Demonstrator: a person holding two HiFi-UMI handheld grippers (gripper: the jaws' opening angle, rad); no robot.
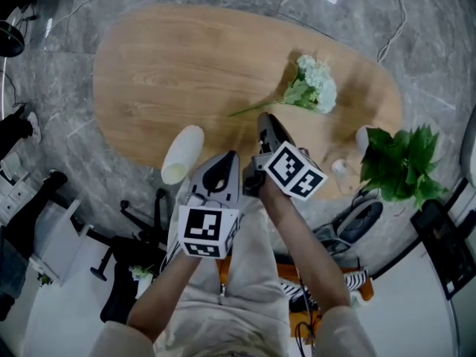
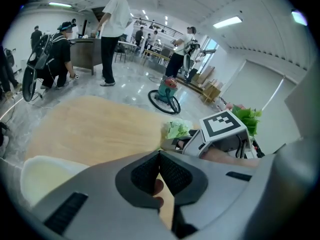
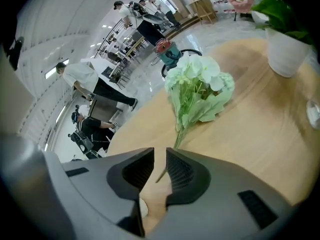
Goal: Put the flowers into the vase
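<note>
Flowers: a pale green-and-white flower bunch (image 1: 316, 88) on a thin green stem (image 1: 253, 108) lies flat on the oval light-wood table (image 1: 149, 65), blooms toward the far right edge and stem end pointing back to the near edge.
Vase: a cream, rounded ceramic vase (image 1: 183, 155) lies at the near edge, left of the stem and apart from it, apparently on its side.
Right gripper (image 1: 266, 121): the jaws are opening; in the right gripper view the stem end is seen in the narrow gap between them, and no pad is pressed on it yet.
Left gripper (image 1: 225, 158): the jaws are clenched together on nothing, just beside the vase.
Step in hand: the stem is judged to be lined up for a pick.
Method: the jaws are best opened wider, lowered astride the stem a little above its end, then closed gently so the stem is not crushed or rolled away.
Caution: the vase should probably be stood upright and steadied before insertion.
</note>
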